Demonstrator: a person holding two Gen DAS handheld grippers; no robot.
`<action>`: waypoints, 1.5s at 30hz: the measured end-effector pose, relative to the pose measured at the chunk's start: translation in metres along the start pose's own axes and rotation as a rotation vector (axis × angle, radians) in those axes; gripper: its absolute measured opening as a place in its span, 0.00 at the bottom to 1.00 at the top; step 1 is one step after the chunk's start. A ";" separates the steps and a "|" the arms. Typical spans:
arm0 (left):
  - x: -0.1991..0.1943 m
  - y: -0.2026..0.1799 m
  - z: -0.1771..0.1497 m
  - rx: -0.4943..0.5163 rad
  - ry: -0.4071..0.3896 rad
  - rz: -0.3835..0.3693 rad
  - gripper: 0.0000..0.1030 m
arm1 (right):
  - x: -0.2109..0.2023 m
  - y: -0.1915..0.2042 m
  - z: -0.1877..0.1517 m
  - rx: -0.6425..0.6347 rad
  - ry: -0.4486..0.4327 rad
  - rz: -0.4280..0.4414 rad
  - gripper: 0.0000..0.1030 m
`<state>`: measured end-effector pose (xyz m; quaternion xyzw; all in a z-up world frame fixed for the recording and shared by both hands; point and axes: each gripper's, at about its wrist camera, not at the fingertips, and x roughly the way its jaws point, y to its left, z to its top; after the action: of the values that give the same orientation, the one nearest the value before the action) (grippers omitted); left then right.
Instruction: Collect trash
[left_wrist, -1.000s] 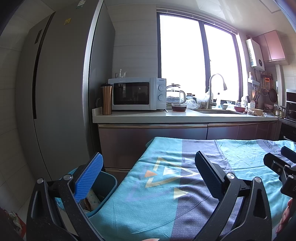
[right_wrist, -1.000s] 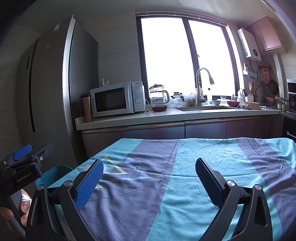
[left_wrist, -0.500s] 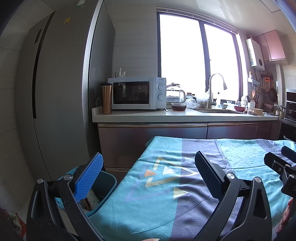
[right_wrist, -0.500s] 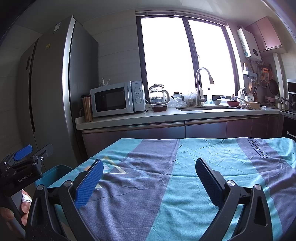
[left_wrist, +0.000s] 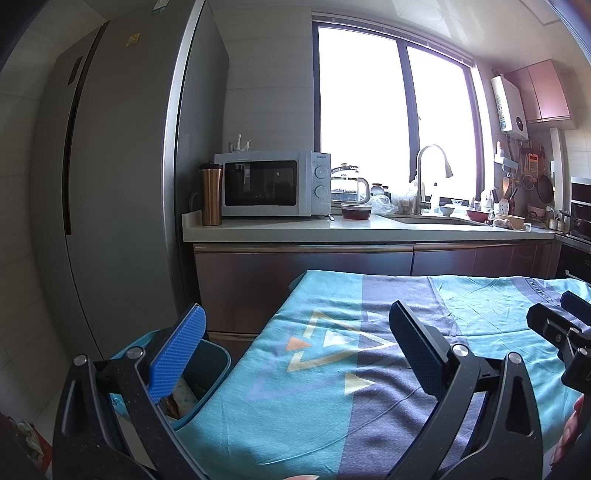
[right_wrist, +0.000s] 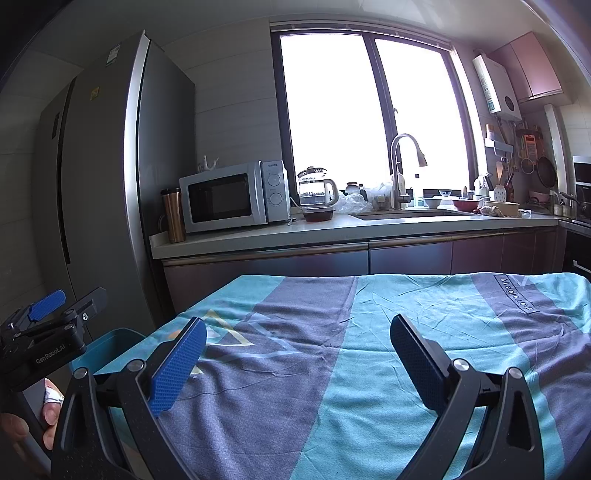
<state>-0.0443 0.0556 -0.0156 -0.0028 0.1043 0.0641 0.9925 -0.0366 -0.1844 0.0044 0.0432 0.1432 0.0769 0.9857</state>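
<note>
A teal trash bin (left_wrist: 208, 363) stands on the floor at the table's left end, with some wrappers inside; its rim also shows in the right wrist view (right_wrist: 118, 341). My left gripper (left_wrist: 295, 350) is open and empty, held over the table's left edge beside the bin. My right gripper (right_wrist: 297, 360) is open and empty above the teal and grey tablecloth (right_wrist: 369, 350). I see no loose trash on the cloth. Each gripper shows at the edge of the other's view.
A tall grey fridge (left_wrist: 110, 184) stands to the left. A kitchen counter (left_wrist: 332, 230) behind the table holds a microwave (left_wrist: 271, 183), a copper tumbler (left_wrist: 211, 194), a kettle, a dark bowl and a sink with a faucet (left_wrist: 430, 177).
</note>
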 end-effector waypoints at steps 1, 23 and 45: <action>0.000 -0.001 -0.001 0.001 0.000 -0.001 0.95 | 0.000 0.000 0.000 0.000 0.001 0.000 0.94; 0.002 -0.004 -0.001 0.002 0.007 -0.009 0.95 | -0.001 -0.003 0.000 0.010 -0.003 -0.001 0.94; 0.001 -0.010 0.002 0.009 -0.004 0.001 0.95 | 0.000 -0.007 0.003 0.009 0.000 0.001 0.94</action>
<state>-0.0419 0.0460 -0.0137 0.0016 0.1025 0.0639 0.9927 -0.0344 -0.1915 0.0062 0.0478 0.1434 0.0765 0.9855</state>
